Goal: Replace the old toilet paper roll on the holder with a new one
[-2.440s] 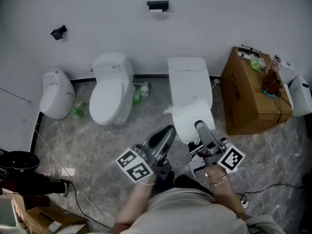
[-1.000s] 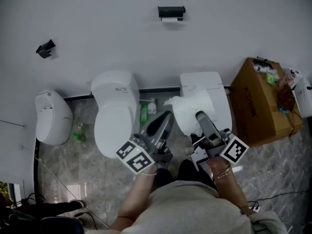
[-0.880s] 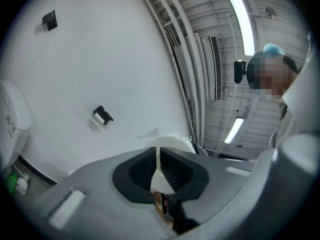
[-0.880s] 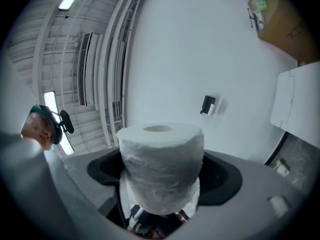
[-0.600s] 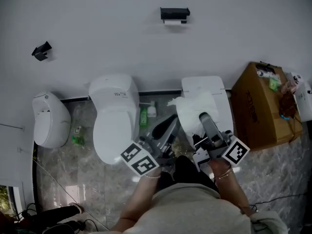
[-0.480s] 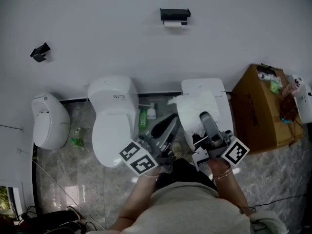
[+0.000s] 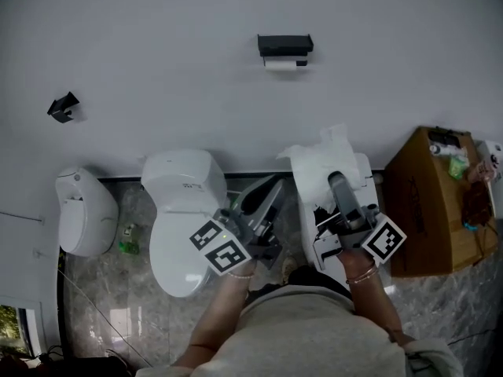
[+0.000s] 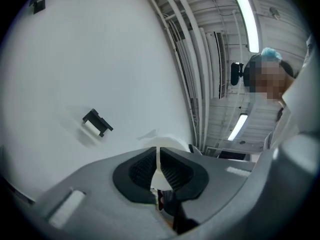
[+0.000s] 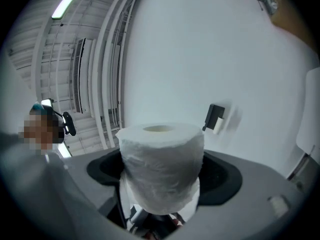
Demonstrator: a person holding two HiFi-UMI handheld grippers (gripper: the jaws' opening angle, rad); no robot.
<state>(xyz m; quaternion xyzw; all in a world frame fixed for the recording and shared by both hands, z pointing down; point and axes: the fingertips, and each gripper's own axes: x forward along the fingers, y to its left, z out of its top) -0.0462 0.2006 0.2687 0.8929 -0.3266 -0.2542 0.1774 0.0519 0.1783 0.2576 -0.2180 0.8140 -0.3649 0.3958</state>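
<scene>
Upright toilet paper roll (image 9: 162, 151) clamped between right tongs (image 9: 165, 173).

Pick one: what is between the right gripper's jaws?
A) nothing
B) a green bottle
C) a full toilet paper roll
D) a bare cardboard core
C: in the right gripper view a full white toilet paper roll stands upright, clamped between the pads of the right gripper. The holder sits apart from it on the wall behind.
</scene>
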